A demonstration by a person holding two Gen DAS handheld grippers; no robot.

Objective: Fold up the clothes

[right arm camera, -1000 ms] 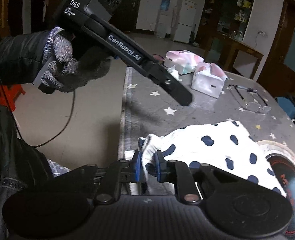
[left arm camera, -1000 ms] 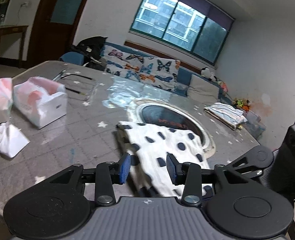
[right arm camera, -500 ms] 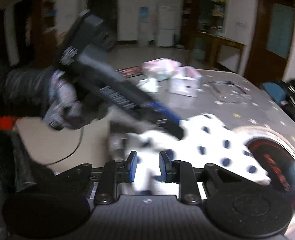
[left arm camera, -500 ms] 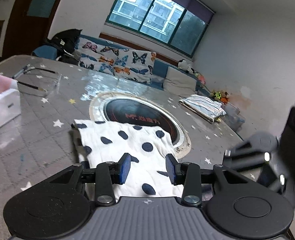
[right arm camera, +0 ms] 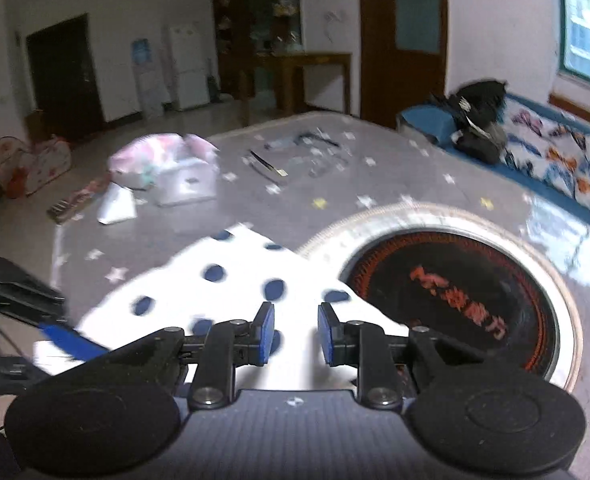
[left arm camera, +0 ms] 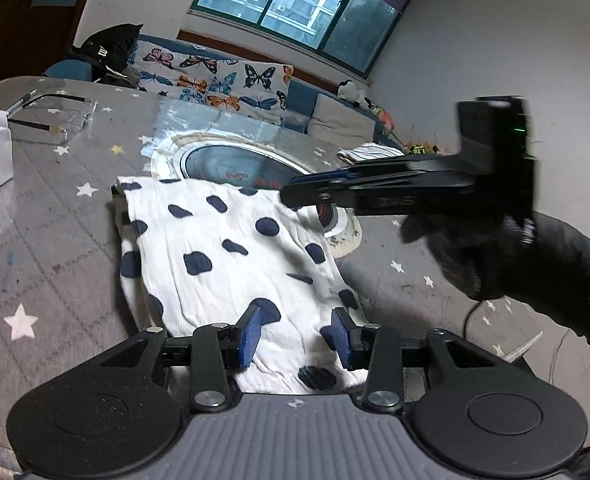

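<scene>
Right gripper (right arm camera: 296,334) has let go of the polka-dot cloth's (left arm camera: 231,256) corner, jaws just opened, nothing between. Left gripper (left arm camera: 296,336) hovers unclenched over cloth's near edge, which its body hides. Cloth lies flat on table (left arm camera: 47,240), overlapping the round burner (right arm camera: 455,292). Right view blurred.

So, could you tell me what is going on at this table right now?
A person is folding clothes with a handheld gripper in each hand. A white garment with dark blue dots lies flat on the grey star-patterned table, partly over a round inset burner. The left gripper hovers open over its near edge. The right gripper, its jaws having just opened, is also open and holds nothing.
</scene>
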